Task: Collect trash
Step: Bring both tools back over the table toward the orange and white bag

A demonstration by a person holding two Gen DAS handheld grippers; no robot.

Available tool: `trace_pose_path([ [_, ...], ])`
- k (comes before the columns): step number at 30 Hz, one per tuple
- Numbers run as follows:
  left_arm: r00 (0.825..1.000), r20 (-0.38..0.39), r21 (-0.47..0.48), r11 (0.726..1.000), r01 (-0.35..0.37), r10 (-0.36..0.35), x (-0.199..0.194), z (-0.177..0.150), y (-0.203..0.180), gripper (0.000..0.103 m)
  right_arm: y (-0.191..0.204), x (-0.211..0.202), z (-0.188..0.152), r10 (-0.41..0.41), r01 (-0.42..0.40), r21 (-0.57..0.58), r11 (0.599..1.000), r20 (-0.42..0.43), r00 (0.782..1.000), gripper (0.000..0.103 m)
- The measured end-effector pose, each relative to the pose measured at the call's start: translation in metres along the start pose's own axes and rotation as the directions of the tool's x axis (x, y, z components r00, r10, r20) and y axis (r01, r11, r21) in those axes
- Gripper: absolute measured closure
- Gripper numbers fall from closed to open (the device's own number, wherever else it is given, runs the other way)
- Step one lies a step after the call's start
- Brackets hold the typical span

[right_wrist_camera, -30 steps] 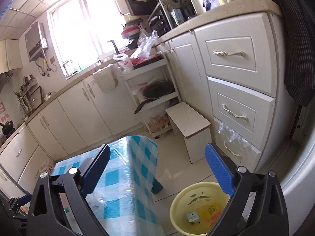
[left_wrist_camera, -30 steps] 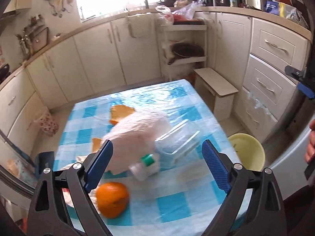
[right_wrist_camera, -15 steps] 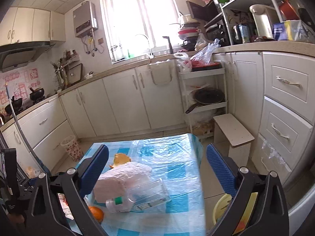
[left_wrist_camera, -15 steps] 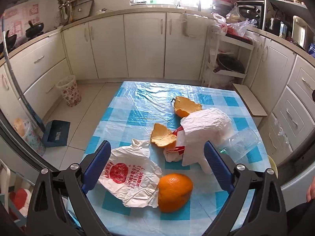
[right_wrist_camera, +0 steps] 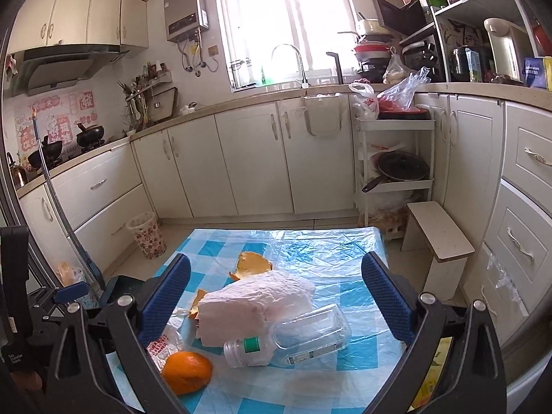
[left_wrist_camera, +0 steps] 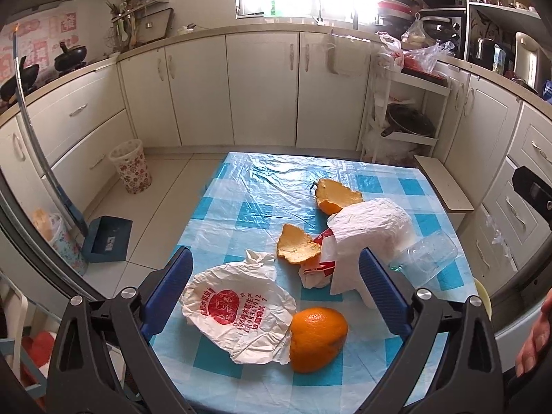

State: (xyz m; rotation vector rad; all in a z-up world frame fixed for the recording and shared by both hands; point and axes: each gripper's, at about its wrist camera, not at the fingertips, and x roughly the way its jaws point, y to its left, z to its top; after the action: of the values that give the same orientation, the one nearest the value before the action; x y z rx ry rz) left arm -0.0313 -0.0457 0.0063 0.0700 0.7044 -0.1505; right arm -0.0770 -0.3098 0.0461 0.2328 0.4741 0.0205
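On the blue-checked table (left_wrist_camera: 262, 186) lie a crumpled white wrapper with red print (left_wrist_camera: 238, 307), a whole orange (left_wrist_camera: 317, 338), two orange peels (left_wrist_camera: 300, 248) (left_wrist_camera: 338, 198), a crumpled white bag (left_wrist_camera: 372, 234) and an empty clear plastic bottle (left_wrist_camera: 427, 258). My left gripper (left_wrist_camera: 274, 296) hangs open above the wrapper and orange, holding nothing. My right gripper (right_wrist_camera: 276, 300) is open and empty above the white bag (right_wrist_camera: 255, 303) and the bottle (right_wrist_camera: 303, 336). The orange (right_wrist_camera: 186, 371) lies near its left finger.
A yellow bin (right_wrist_camera: 431, 379) stands on the floor at the table's right side, mostly hidden. A wooden stool (right_wrist_camera: 438, 241), a shelf rack (right_wrist_camera: 393, 172) and cabinets line the right. A patterned wastebasket (left_wrist_camera: 131, 165) and blue dustpan (left_wrist_camera: 107, 238) sit on the floor left.
Both grippers swung left from the bin side toward the table and now face the trash squarely. Both stay open and empty.
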Motion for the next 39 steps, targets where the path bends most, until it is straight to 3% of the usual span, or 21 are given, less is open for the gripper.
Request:
trace_pose_path([
  [29, 1.000, -0.012, -0.001, 1.000, -0.001, 0.001, 0.003, -0.001, 0.004, 0.009, 0.000, 0.004, 0.000, 0.012, -0.012, 0.000, 1.000, -0.035, 0.999, 0.008],
  [34, 0.999, -0.035, -0.035, 0.999, -0.003, 0.002, 0.011, 0.001, 0.025, 0.009, 0.002, 0.008, -0.004, 0.038, -0.039, -0.014, 0.999, -0.073, 0.997, 0.008],
  [39, 0.996, -0.087, -0.128, 0.991, -0.036, 0.025, 0.025, -0.003, 0.067, 0.009, 0.018, 0.019, -0.012, 0.091, -0.104, -0.080, 0.991, -0.151, 0.984, 0.008],
])
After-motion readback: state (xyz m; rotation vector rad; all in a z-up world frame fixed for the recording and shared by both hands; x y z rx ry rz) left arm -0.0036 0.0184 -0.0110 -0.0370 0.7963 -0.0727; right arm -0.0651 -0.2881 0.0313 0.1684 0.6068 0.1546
